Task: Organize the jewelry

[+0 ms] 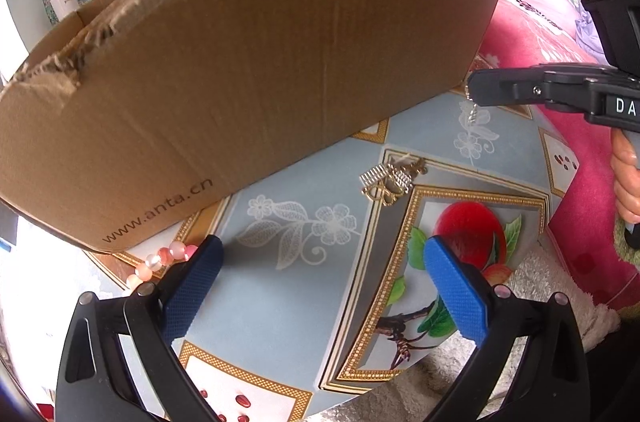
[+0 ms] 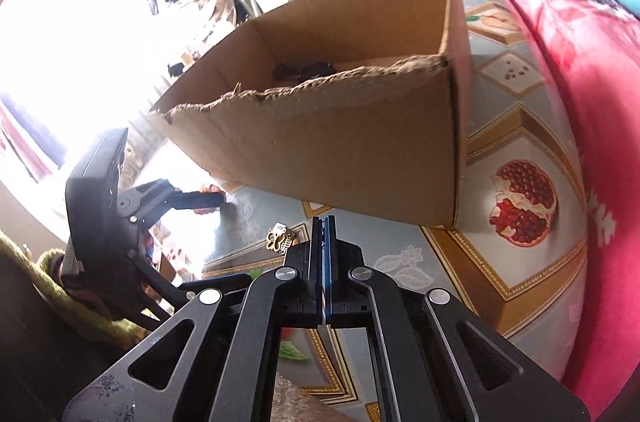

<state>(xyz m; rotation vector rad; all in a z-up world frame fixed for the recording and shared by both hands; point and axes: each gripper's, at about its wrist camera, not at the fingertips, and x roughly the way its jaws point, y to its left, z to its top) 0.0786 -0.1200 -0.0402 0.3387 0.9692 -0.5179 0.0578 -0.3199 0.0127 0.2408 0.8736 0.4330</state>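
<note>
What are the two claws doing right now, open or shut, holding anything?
Left claw: open, empty.
Right claw: shut on a thin silver chain that dangles from its tip.

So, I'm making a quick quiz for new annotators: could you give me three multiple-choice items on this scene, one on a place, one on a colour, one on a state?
1. Where does the gold butterfly-shaped ornament lie?
A. Inside the box
B. On the patterned tablecloth, in front of the box
C. Between the left gripper's pads

2. What colour is the string of round beads?
A. Pink and whitish
B. Green
C. Black

3. How does the left gripper stand?
A. Shut on the beads
B. Shut on the box's rim
C. Open, holding nothing

Key:
1 B: the gold butterfly-shaped ornament rests on the patterned tablecloth, below the torn brown cardboard box.
2 A: the string of round beads shows pink and pale beads.
3 C: the left gripper has its blue pads far apart over bare cloth.
</note>
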